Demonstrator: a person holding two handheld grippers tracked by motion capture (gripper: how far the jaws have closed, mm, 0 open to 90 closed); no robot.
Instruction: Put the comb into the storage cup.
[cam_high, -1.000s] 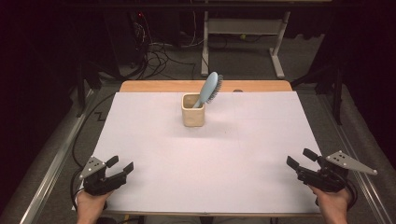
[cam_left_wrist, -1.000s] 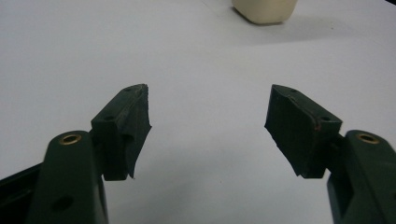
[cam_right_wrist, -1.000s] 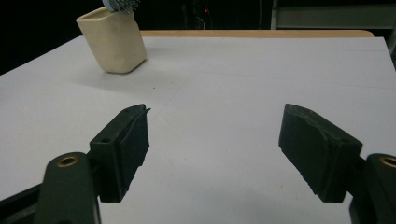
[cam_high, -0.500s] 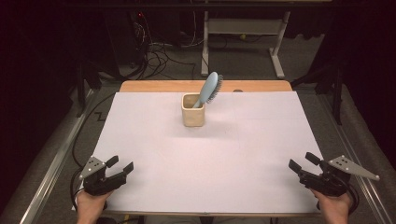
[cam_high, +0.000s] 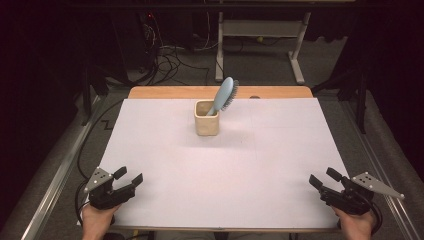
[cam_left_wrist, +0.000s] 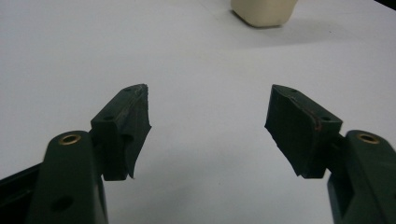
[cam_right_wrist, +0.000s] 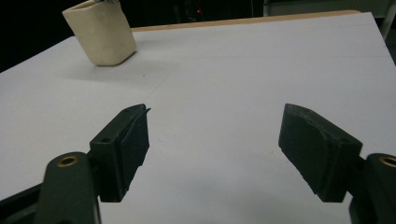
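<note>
Hairbrush (cam_high: 226, 95) leans in the cream cup (cam_high: 206, 118) at the table's (cam_high: 250, 165) far middle, unmoved. Since a second ago my right gripper (cam_high: 324, 180) has slid slightly toward me; both it and my left gripper (cam_high: 127, 176) rest at the near corners, jaws apart, empty.

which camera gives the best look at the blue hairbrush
The high view: the hairbrush stands whole, head up, leaning in the beige cup. The right gripper view catches a sliver above the cup's rim; the left gripper view has just the cup's base.
</note>
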